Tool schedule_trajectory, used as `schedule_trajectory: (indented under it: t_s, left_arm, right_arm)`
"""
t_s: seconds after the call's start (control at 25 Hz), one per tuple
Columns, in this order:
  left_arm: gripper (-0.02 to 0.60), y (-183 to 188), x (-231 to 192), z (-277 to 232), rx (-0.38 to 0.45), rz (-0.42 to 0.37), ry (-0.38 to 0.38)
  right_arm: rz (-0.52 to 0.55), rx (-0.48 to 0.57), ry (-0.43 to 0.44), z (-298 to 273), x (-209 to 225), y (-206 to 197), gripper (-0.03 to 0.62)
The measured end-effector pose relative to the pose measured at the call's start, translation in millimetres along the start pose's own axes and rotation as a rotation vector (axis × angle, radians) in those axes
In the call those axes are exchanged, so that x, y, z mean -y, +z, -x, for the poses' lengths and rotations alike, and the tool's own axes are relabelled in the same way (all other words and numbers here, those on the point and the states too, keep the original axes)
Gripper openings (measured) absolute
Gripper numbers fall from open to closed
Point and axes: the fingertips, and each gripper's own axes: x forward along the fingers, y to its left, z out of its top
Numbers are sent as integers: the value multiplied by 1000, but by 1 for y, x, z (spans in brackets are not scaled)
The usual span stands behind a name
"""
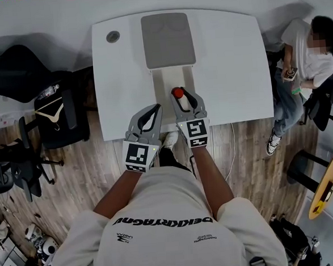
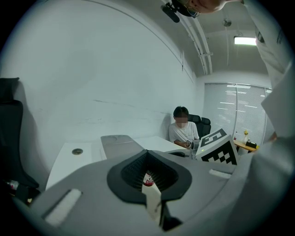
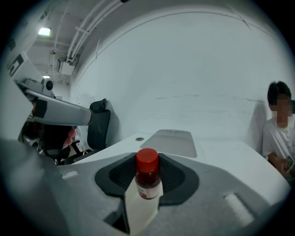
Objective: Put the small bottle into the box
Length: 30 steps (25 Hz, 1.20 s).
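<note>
A white bench stands against a pale wall in an office with a wooden floor. At the middle of the bench's near edge, the right hand-held gripper has its jaws spread fairly wide and pressed on either side of the small bottle. The bottle has a red cap and a red-and-white label, and it stands upright between the dark ribbed pads. From the head view, the bottle hangs over the inside of the open cream box. It cannot be told whether it touches the bottom. The left hand-held gripper sits just beside the right one, a little nearer the person, at the box's near left corner. Its jaw tips meet and it holds nothing. The bottle shows through the loop of its pads.

A grey lid lies flat beyond the box, touching its far end. A small round hole sits near the bench's far left corner. A person sits on a chair off the right end of the bench, and black chairs stand to its left.
</note>
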Motion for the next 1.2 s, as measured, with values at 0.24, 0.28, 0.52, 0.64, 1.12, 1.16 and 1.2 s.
schedule_trajectory:
  t_s: [0.24, 0.28, 0.52, 0.64, 1.12, 1.16, 1.2]
  left_arm:
    - [8, -1, -2, 0, -10, 12, 6]
    - [8, -3, -2, -1, -12, 11, 5]
    - [8, -5, -6, -1, -4, -3, 12]
    - [8, -5, -7, -2, -6, -3, 11]
    - [8, -9, -6, -4, -12, 4, 18]
    - [8, -9, -6, -4, -12, 4, 18]
    - [8, -8, -6, -4, -12, 4, 18]
  right_arm:
    - [0, -24, 9, -9, 1, -9, 142]
    - [-10, -24, 7, -9, 3, -10, 141]
    - [-24, -27, 9, -17, 5, -16, 142]
    - [-22, -41, 12, -22, 6, -19, 141]
    - [-1, -63, 5, -32, 11, -31, 141]
    - [0, -63, 5, -32, 11, -31, 141]
    - [3, -63, 6, -33, 10, -31, 141]
